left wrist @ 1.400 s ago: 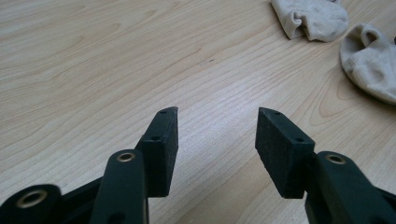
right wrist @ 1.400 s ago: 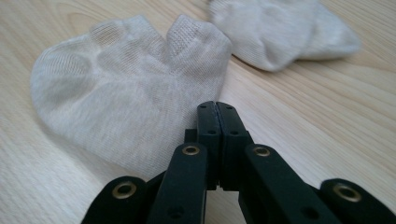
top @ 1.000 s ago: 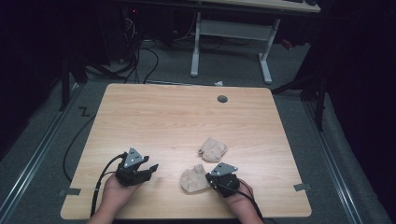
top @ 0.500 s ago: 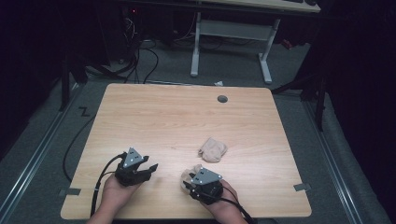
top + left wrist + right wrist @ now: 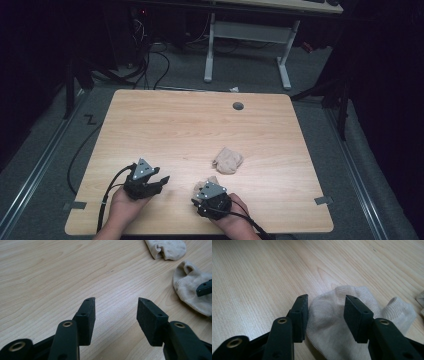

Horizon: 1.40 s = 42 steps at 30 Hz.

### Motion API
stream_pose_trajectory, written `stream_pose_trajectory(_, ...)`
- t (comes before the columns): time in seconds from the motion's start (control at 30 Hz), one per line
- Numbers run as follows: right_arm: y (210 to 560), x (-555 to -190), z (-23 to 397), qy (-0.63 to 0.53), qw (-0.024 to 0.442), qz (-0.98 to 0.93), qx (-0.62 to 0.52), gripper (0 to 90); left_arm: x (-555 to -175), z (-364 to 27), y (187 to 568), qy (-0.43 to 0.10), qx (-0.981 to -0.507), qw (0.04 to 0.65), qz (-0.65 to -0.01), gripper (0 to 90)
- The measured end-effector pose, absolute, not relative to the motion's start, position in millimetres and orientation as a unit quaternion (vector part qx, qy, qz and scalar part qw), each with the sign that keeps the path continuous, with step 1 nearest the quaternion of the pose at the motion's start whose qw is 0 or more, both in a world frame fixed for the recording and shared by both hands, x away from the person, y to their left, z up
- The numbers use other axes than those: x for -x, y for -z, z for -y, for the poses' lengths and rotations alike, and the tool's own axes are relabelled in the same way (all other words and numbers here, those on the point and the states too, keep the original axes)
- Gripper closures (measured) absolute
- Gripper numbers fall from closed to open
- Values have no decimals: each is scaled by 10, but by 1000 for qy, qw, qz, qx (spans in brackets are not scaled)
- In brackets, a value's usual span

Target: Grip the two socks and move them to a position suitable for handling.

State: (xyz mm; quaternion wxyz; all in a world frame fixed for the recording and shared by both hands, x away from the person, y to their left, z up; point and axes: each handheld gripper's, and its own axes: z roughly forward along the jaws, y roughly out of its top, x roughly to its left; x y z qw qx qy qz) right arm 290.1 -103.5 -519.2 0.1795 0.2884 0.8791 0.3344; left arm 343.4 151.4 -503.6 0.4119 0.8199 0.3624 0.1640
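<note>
Two beige socks lie on the wooden table (image 5: 175, 125). The crumpled far sock (image 5: 227, 160) (image 5: 166, 248) lies apart from both grippers. The near sock (image 5: 207, 182) (image 5: 192, 287) (image 5: 332, 322) lies flat under my right gripper (image 5: 200, 192) (image 5: 325, 298). Its jaws have just been opening and now stand open, one on each side of the sock's edge, with the pads off the cloth. My left gripper (image 5: 160, 180) (image 5: 116, 301) rests to the left of it, open over bare wood with nothing between its fingers.
A round cable hole (image 5: 238, 106) sits near the table's far edge. The front edge is close behind both hands. Cables trail from the grippers off the near side. A white desk frame (image 5: 245, 35) stands on the floor beyond the table.
My right gripper has moved left from beside the near sock to over it, and its jaws have opened. The left gripper and the far sock have kept still.
</note>
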Motion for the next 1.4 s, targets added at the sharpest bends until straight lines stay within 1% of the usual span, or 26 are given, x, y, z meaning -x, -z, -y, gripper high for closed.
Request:
stream_pose_trajectory(0.03, 5207, -2904, 1033, -331, 179, -880, -289, 608, -3434, -1512, 5036, -164, -820, 412, -362, 496)
stream_pose_trajectory(0.07, 5207, -2904, 1033, -331, 179, -880, -289, 608, -3434, -1512, 5036, -164, -820, 412, -362, 495)
stream_pose_trajectory(0.1, 5223, -2908, 1036, -328, 178, -881, -290, 685, -3432, -1512, 5035, -165, -821, 411, -361, 495)
stream_pose_trajectory(0.13, 5225, -2912, 1039, -328, 178, -880, -293, 710, -3432, -1512, 5035, -165, -821, 411, -361, 495)
stream_pose_trajectory(0.17, 5223, -2914, 1046, -329, 176, -879, -296, 769, -3430, -1510, 5034, -165, -821, 411, -361, 495)
stream_pose_trajectory(0.2, 5223, -2914, 1046, -329, 176, -879, -296, 769, -3430, -1510, 5034, -165, -821, 411, -361, 495)
stream_pose_trajectory(0.23, 5212, -2922, 1068, -337, 174, -876, -299, 833, -3429, -1506, 5035, -165, -822, 410, -359, 496)
stream_pose_trajectory(0.6, 5013, -2908, 1266, -395, 189, -840, -321, 840, -3397, -1429, 5032, -161, -828, 411, -347, 492)
stream_pose_trajectory(0.87, 4894, -2887, 1425, -425, 201, -817, -335, 838, -3310, -1194, 5016, -147, -838, 416, -320, 502)
stream_pose_trajectory(0.9, 4878, -2877, 1459, -431, 204, -812, -338, 836, -3281, -1092, 5023, -141, -842, 418, -313, 518)
stream_pose_trajectory(0.93, 4873, -2871, 1478, -436, 205, -809, -338, 836, -3281, -1092, 5023, -141, -842, 418, -313, 532)
stream_pose_trajectory(0.97, 4869, -2864, 1491, -437, 203, -808, -339, 835, -3259, -983, 5035, -128, -843, 422, -308, 554)
stream_pose_trajectory(1.0, 4873, -2862, 1510, -439, 205, -807, -339, 835, -3259, -983, 5035, -128, -843, 422, -308, 579)
stream_pose_trajectory(1.03, 4876, -2858, 1526, -438, 205, -806, -341, 834, -3247, -867, 5047, -112, -845, 426, -303, 609)
stream_pose_trajectory(1.07, 4876, -2858, 1526, -438, 205, -806, -341, 834, -3247, -867, 5047, -112, -845, 426, -303, 650)
stream_pose_trajectory(1.1, 4880, -2855, 1539, -439, 203, -805, -343, 833, -3246, -792, 5051, -102, -849, 424, -299, 650)
stream_pose_trajectory(1.13, 4885, -2845, 1564, -438, 204, -805, -345, 829, -3245, -746, 5052, -101, -851, 421, -296, 731)
stream_pose_trajectory(1.17, 4889, -2840, 1574, -436, 201, -805, -348, 824, -3243, -652, 5058, -97, -854, 422, -289, 759)
stream_pose_trajectory(1.3, 4905, -2820, 1614, -434, 204, -805, -350, 822, -3250, -458, 5121, -88, -864, 414, -272, 809)
stream_pose_trajectory(1.4, 4900, -2797, 1650, -433, 209, -802, -355, 822, -3231, -334, 5192, -84, -878, 396, -257, 810)
